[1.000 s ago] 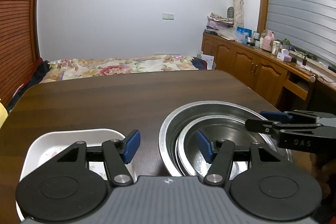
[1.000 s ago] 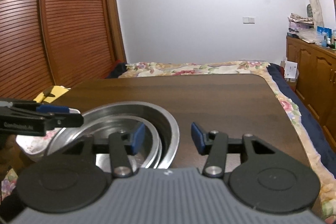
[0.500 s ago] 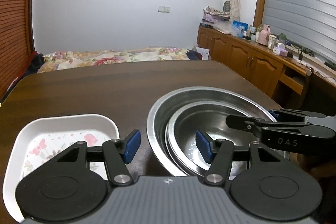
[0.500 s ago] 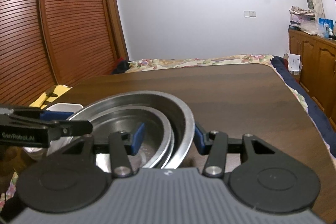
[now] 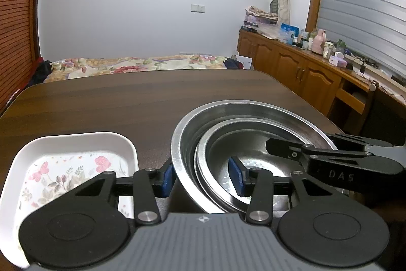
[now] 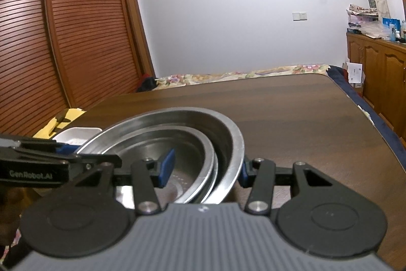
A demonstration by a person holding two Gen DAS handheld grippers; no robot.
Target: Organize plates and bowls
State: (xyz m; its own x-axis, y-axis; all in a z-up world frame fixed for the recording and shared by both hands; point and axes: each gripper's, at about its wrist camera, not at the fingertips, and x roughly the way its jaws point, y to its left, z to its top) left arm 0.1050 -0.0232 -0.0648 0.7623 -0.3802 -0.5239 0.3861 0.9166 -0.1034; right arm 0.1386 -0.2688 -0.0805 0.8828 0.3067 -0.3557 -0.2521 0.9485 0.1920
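A large steel bowl [image 5: 243, 113] stands on the dark wooden table with a smaller steel bowl [image 5: 228, 144] nested inside it. My left gripper [image 5: 201, 178] is open and straddles the left rims of both bowls. My right gripper [image 6: 204, 168] is open and straddles the right rims of the same bowls [image 6: 228, 133]. A white rectangular plate with a flower print [image 5: 66, 164] lies on the table left of the bowls; its corner shows in the right wrist view [image 6: 76, 132].
The dark table [image 5: 127, 103] stretches ahead. A bed with a floral cover [image 5: 137, 65] lies beyond its far edge. Wooden cabinets with clutter [image 5: 304, 62] run along the right wall. Slatted wooden doors [image 6: 63, 29] stand on the left.
Both grippers have moved forward and inward, so each pair of open jaws now sits over the bowl rims. The bowls look larger and nearer in both views.
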